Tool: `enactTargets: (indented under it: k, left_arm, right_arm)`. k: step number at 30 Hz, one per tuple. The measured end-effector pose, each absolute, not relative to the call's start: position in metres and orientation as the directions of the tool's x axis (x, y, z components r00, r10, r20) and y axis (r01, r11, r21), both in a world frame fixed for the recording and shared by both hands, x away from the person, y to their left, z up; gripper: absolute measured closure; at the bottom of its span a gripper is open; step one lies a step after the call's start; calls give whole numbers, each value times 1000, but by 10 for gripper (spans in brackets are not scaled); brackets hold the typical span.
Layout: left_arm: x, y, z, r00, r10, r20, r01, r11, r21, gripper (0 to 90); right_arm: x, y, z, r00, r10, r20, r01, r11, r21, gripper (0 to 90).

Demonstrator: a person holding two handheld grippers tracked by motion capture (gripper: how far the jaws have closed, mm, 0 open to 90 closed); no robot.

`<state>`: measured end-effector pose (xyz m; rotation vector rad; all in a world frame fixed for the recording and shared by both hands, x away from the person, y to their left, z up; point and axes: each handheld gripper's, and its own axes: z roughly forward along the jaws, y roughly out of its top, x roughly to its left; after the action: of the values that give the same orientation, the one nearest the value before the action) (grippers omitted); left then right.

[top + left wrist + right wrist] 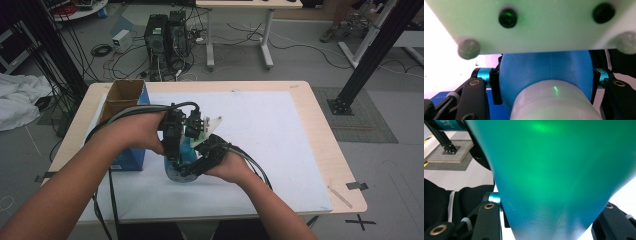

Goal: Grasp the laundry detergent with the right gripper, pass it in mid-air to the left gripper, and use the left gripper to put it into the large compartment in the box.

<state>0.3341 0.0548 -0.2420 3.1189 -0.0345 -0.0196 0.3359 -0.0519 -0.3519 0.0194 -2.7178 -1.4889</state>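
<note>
Beside cardboard box (pixel 121 97), blue bottle (pixel 181 159) between 2 tongs.

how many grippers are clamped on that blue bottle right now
2. The left gripper closes on the blue bottle from the side of the cardboard box, at its white cap. The right gripper clamps the bottle's body from the other side.

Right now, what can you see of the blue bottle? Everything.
The blue bottle looks like smooth, matte plastic with a rounded body and a white ribbed cap. It sits at the middle of the white mat, right of the open cardboard box. The left tongs are shut on its shoulder near the cap, a jaw pressed on each side; the right tongs are shut on its body. Whether its base rests on the mat can't be told.
</note>
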Motion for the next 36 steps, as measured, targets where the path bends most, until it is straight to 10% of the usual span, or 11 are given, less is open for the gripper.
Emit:
enactTargets:
  k: [20, 36]
  left_arm:
    - [333, 54, -236, 999, -27, -40, -25, -999, 42, 388]
    - [335, 57, -225, 999, 7, -37, 9, -999, 38, 387]
  right_arm:
    - [334, -53, -348, -997, -66, 29, -10, 522, 853, 442]
    - [331, -69, -337, -1000, -29, 11, -6, 518, 855, 232]
